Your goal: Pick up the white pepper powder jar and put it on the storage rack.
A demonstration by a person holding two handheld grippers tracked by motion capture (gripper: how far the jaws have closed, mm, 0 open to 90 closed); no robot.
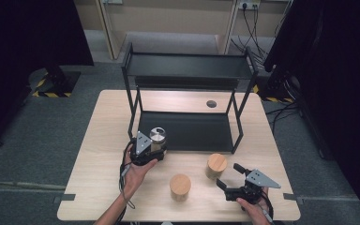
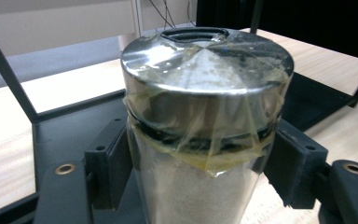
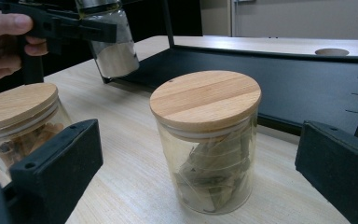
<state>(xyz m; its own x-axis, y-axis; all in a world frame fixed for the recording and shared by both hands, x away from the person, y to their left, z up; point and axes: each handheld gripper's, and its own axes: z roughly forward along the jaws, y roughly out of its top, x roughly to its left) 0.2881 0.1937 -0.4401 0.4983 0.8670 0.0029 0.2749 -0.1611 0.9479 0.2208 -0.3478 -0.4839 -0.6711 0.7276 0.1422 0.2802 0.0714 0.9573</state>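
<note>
We saw the left gripper (image 1: 149,151) closed on a shaker (image 1: 157,138), a glass jar with a shiny metal cap, its jaws pressed against the glass on either side just below the cap. In the left gripper view the shaker (image 2: 205,121) held pale powder, and clear tape ran over the cap and down onto the glass. The left hand (image 1: 138,171) held it at the front left corner of the rack (image 1: 187,65), over the edge of the rack's black lower shelf (image 1: 192,131). In the right gripper view the shaker (image 3: 109,37) hung clear of the table (image 1: 98,164).

The right gripper (image 1: 229,177) stood wide open and held nothing, near the table's front right edge, with its jaws aimed at a jar (image 1: 215,166) with a wooden lid. In the right gripper view that jar (image 3: 207,144) stood upright on the table between the two jaws, touching neither, just in front of the lower shelf, and held what looked like dried leaves. A second jar (image 1: 180,187) with a wooden lid stood to its left, nearer the front edge; we saw brown pieces inside it (image 3: 21,123).
</note>
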